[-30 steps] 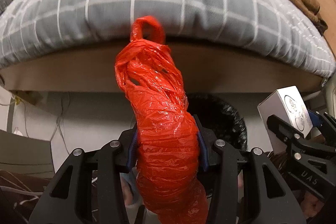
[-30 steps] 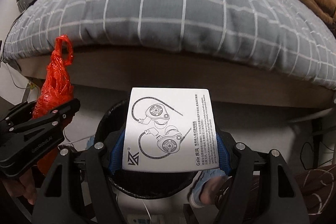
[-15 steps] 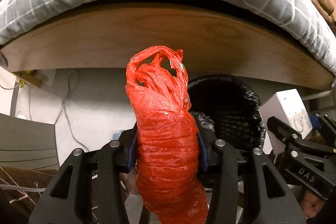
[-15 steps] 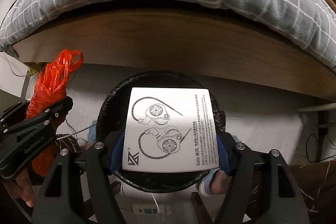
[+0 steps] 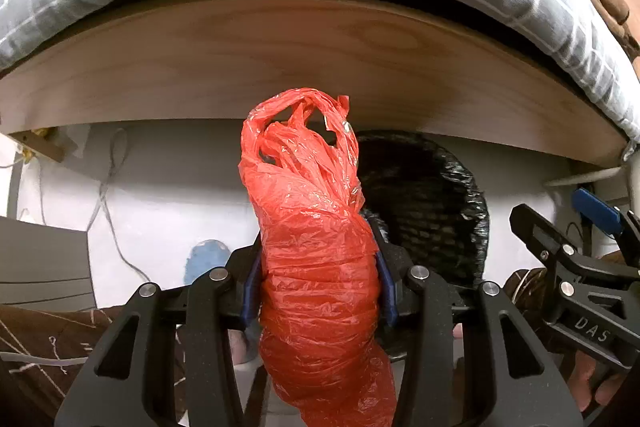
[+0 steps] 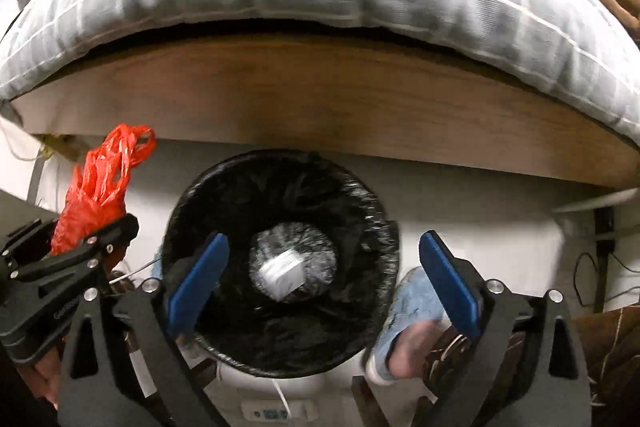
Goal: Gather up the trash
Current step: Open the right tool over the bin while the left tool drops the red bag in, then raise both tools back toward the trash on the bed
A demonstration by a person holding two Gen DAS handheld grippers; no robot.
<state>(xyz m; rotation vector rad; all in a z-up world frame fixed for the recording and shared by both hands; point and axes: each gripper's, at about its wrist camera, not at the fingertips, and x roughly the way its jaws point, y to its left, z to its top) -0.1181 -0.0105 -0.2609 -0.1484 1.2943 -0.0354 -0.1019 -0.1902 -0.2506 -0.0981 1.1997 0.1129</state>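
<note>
The left gripper (image 5: 318, 287) squeezes a red plastic bag (image 5: 312, 227) beside the black trash bin (image 6: 280, 259). The right gripper (image 6: 320, 275) is opening over the bin, with nothing between its jaws. A white box (image 6: 282, 273) lies inside.

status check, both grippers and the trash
Left hand-held gripper shut on red plastic bag. Right hand-held gripper opening, nothing between pads. White box inside black bin. Nothing blocking.
</note>
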